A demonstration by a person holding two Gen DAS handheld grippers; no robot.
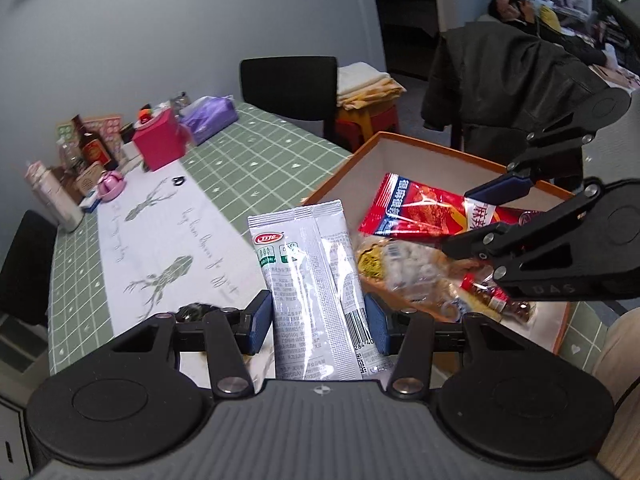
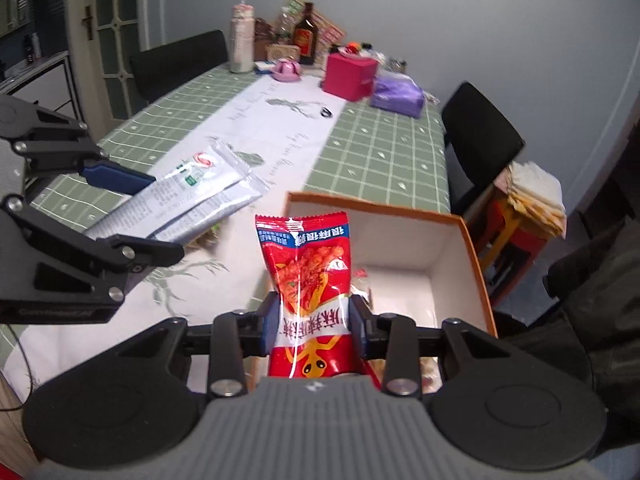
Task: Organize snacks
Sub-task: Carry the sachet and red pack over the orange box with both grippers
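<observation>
- The left hand-held gripper (image 1: 318, 322) is clamped on a flat silver-white foil snack packet with green and red labels (image 1: 310, 272), its blue pads pressing the packet's two long edges; the packet stands up out of the jaws, lifted clear of the tabletop with the green checked cloth and white runner (image 1: 248, 168).
- The right hand-held gripper (image 2: 314, 320) is closed on a glossy red plastic snack bag printed with white lettering (image 2: 310, 280), pinched near its lower half, so the bag rises upright above the near corner of the orange-rimmed cardboard box with a white inside (image 2: 468, 240).
- In the left wrist view the red bag hangs over the box interior, above a clear crinkly bag of pale sweets (image 1: 404, 264) and a small red-and-yellow wrapped snack (image 1: 486, 294) lying on the box floor.
- The step in hand appears to be carrying: both packets are held aloft at once, one beside the box, one over it.
- Whether the packets are going into the box or coming out of it cannot be told from these views.
- If they are bound for the box, the next move calls for lowering each over a bare patch of its white floor and then easing the jaws apart, one hand at a time so the two grippers, now near each other, do not knock.
- The far end of the tabletop, crowded with bottles (image 2: 306, 34) and a pink box (image 2: 350, 76), plays no part.
</observation>
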